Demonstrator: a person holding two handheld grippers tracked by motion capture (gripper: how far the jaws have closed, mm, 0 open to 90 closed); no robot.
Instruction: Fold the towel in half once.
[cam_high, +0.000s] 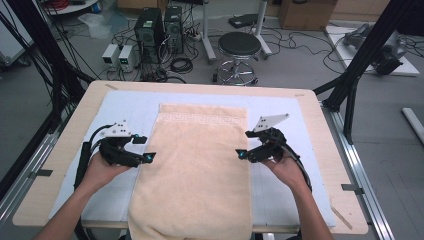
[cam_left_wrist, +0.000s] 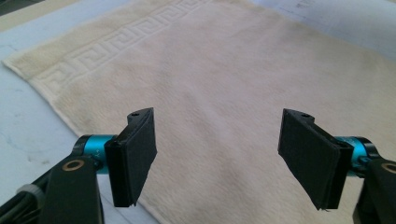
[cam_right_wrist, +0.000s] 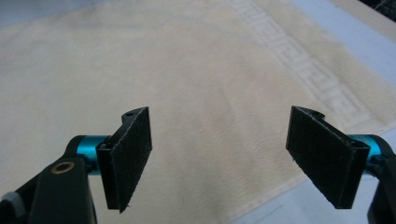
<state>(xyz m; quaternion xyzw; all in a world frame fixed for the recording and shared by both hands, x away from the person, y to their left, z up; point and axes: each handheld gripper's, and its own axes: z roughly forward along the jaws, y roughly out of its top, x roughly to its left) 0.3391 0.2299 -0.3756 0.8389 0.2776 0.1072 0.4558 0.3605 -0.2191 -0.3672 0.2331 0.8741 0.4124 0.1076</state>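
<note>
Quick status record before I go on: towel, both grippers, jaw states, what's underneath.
towel: beige, spread flat lengthwise, patterned border at the far end, near end hanging over the table edge
left gripper: at the towel's left edge, jaws open, nothing between them
right gripper: at the towel's right edge, jaws open, nothing between them
grip: neither gripper holds the towel
surface: pale blue mat on a wooden table
behind table: black round stool on the floor

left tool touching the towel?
Apart. The left gripper view shows the left tool with its jaws wide open above the towel, nothing between them.
</note>
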